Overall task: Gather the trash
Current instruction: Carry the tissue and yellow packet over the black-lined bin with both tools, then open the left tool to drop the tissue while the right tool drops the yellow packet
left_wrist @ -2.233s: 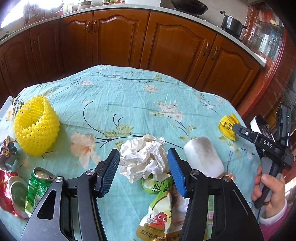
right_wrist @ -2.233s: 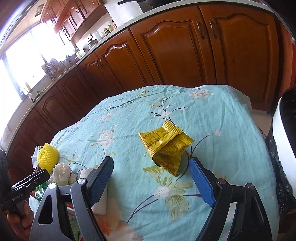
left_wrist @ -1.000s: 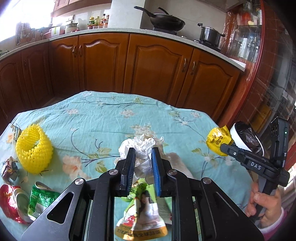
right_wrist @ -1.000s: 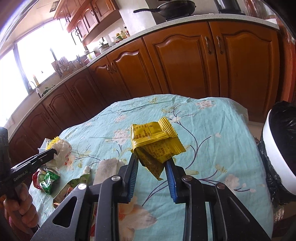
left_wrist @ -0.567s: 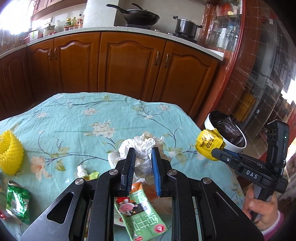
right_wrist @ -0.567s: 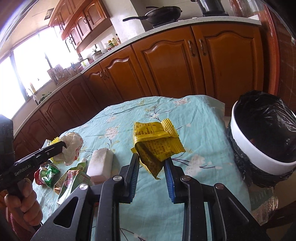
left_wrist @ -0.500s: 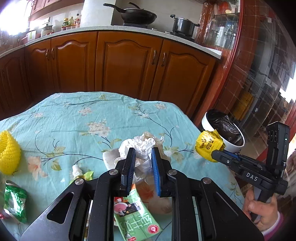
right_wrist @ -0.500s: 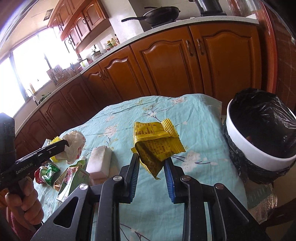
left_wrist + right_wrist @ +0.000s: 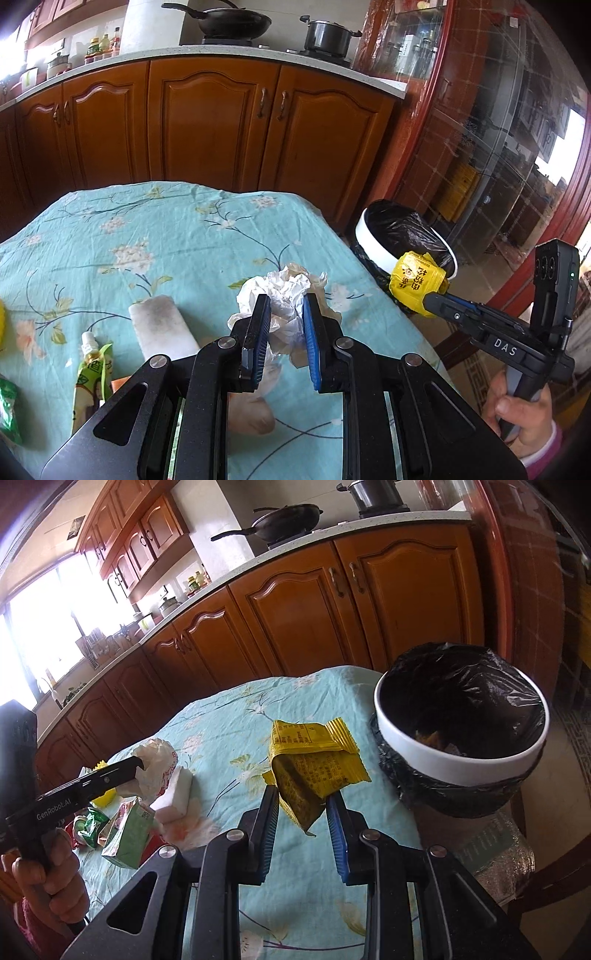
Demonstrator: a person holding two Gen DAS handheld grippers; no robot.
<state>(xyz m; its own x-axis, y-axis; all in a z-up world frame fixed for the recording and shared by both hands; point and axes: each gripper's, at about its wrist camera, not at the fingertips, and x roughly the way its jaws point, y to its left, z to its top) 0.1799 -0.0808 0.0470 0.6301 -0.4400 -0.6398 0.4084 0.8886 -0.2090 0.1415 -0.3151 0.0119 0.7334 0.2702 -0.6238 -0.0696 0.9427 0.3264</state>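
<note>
**Both loads now at the bin's edge**

Wooden kitchen cabinets run behind a worktop covered in a turquoise floral cloth, and at its far right corner stands the white trash bin lined with a black bag. What has changed over the last couple of seconds is plain: both grippers stood spread over trash lying on the cloth, then closed on it and lifted it, and both have since swung across toward the bin, which now fills much more of each view.

The left gripper is pinching the crumpled white tissue between its blue pads, held clear above the cloth. The right gripper is pinching the yellow snack wrapper by its lower folds — in the left wrist view that wrapper hangs right at the bin's near rim, not yet over the opening as far as I can judge. The tissue is further from the bin, above the worktop's right half.

That puts the task mid-delivery: two pieces are secured but neither has been dropped. The wrapper looks likely to go in first, the tissue after it. Left behind on the cloth are a white foam block, a green drink pouch and more packets at the left edge — so further trips remain.
</note>
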